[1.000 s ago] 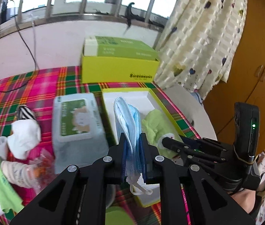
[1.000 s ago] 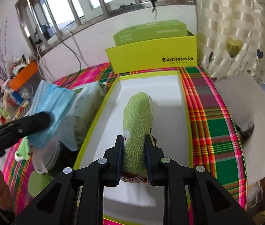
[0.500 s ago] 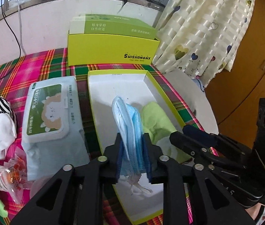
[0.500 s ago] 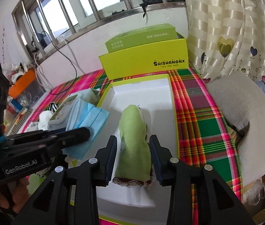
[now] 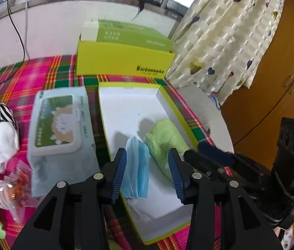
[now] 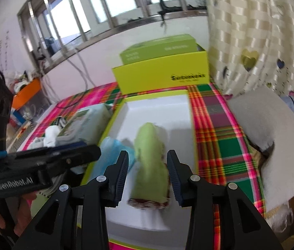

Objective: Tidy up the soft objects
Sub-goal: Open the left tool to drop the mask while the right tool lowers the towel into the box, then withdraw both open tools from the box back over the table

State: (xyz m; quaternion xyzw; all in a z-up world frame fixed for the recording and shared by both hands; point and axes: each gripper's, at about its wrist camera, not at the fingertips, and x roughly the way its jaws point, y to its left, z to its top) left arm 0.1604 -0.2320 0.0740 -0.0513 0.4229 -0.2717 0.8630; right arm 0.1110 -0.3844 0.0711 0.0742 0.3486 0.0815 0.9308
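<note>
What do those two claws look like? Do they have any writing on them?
Both claws are black plastic with silver screws and ribbed blue pads. The left claw has "GenRobot.AI" in white on its side and a blue band. The right claw has a small green light on its body.

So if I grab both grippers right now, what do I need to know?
Left gripper: jaws opening, mask between them, not pinched.
Right gripper: open around the green cloth, not gripping.
Both things lie side by side in the tray.
Done: mask and cloth are in.
Left: white sock, striped sock and wipes pack are on the tablecloth beside the tray.
</note>
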